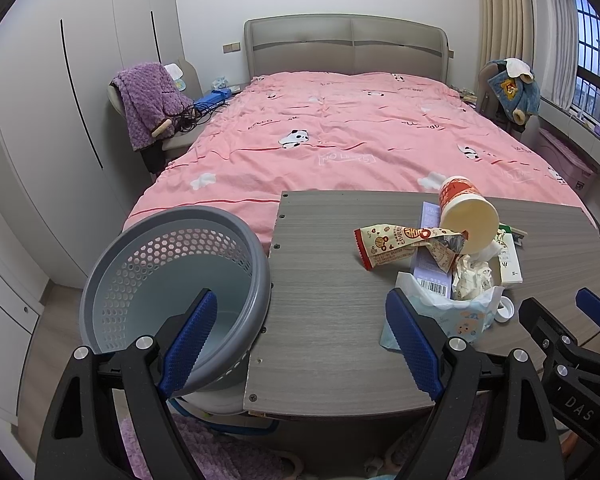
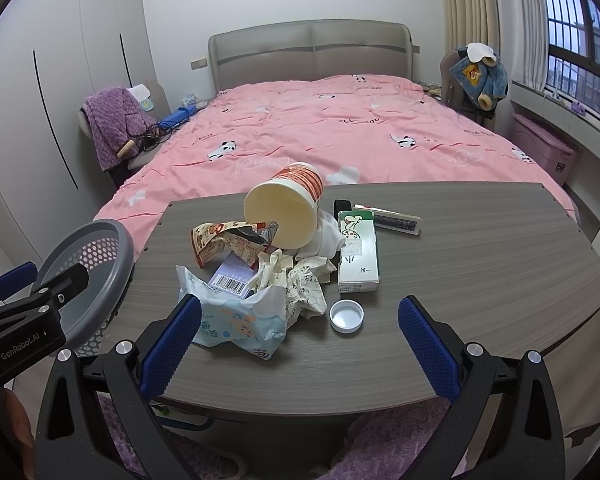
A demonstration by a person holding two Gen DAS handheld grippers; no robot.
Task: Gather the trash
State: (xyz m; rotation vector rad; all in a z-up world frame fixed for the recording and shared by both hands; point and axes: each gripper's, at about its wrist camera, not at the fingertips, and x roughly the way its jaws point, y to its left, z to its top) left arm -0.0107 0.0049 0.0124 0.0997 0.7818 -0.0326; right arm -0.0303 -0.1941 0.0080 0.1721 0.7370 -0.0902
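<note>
The right claw point(image 2: 300, 344) hangs low over the near edge of the table point(image 2: 480, 264), its blue pads spread wide and holding nothing. Just ahead of it lies a white bottle cap point(image 2: 346, 316), open side up, and to its left a torn blue-and-white wrapper point(image 2: 236, 316), touching the claw's left pad in this view. The left claw point(image 1: 308, 344) is likewise spread and empty, straddling the table's left corner, with one pad in front of the grey waste basket point(image 1: 172, 276).

Behind the wrapper the trash sits in one loose heap: crumpled paper point(image 2: 300, 284), a purple barcoded box point(image 2: 230, 278), a red-edged snack wrapper point(image 2: 220, 242), a tipped paper cup point(image 2: 284, 208) with its mouth toward the camera, and a green-and-white carton point(image 2: 358, 256) lying flat.

All of it looks light. The wrappers and paper are soft and will likely crush under the pads, so a pinch on a bunched fold should hold. The cup is thin-walled; its rim seems the surest grip. The carton is stiffer, best taken across its narrow sides.

The basket stands beside the table's left edge, tilted toward the camera, and appears empty. The cup also looks empty.
</note>
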